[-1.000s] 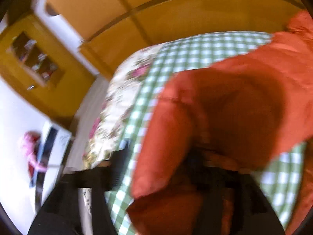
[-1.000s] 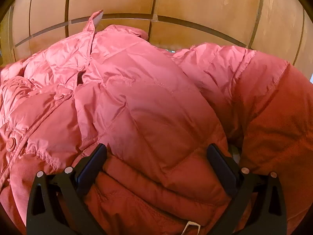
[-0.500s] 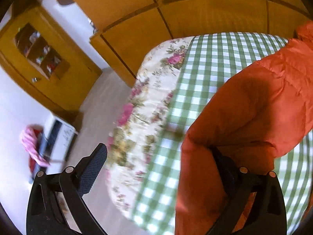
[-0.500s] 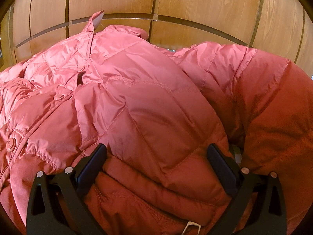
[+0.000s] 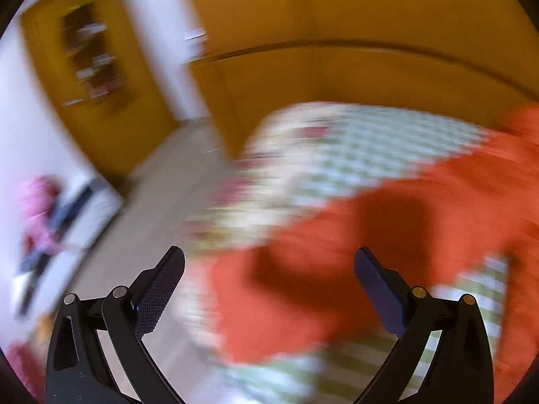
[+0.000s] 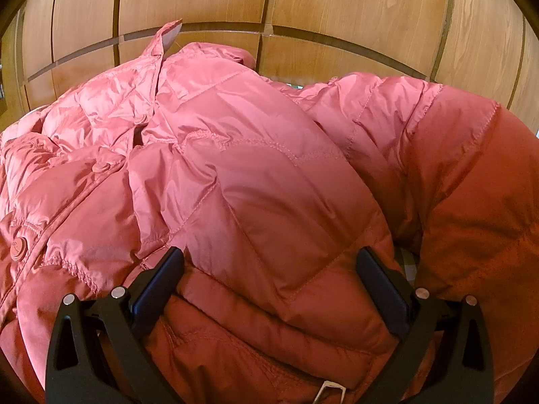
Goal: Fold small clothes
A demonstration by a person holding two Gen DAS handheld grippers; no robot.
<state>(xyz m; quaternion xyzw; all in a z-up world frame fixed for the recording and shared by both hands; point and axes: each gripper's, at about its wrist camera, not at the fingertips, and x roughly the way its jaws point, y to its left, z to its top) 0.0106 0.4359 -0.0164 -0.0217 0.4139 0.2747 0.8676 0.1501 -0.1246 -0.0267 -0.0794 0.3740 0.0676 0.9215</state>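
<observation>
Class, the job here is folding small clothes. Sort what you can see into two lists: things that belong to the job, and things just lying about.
Part of the job:
- puffy red quilted jacket
- left gripper, open and empty
- right gripper, open, astride the jacket
- green checked bed cover, the work surface

Just lying about:
- yellow wooden cabinet
- blurred pink item on the floor
- wooden wall panels

The puffy jacket [image 6: 256, 181] is coral pink where the light catches it, deepening to rusty orange-red in the shade, with stitching and round buttons [image 6: 101, 167] in the same pink. A silvery zip pull [image 6: 328, 389] glints at its near hem. Beneath it, the bed cover [image 5: 367, 148] is green-and-white check, edged with a cream floral border [image 5: 269, 181] dotted with pink roses. Behind, honey-brown wood panels [image 6: 353, 0] with visible grain. The cabinet [image 5: 111, 77] is mustard yellow, the wall [image 5: 20, 134] white, the floor [image 5: 158, 208] beige. Both grippers' fingers [image 6: 156, 289] are black.
</observation>
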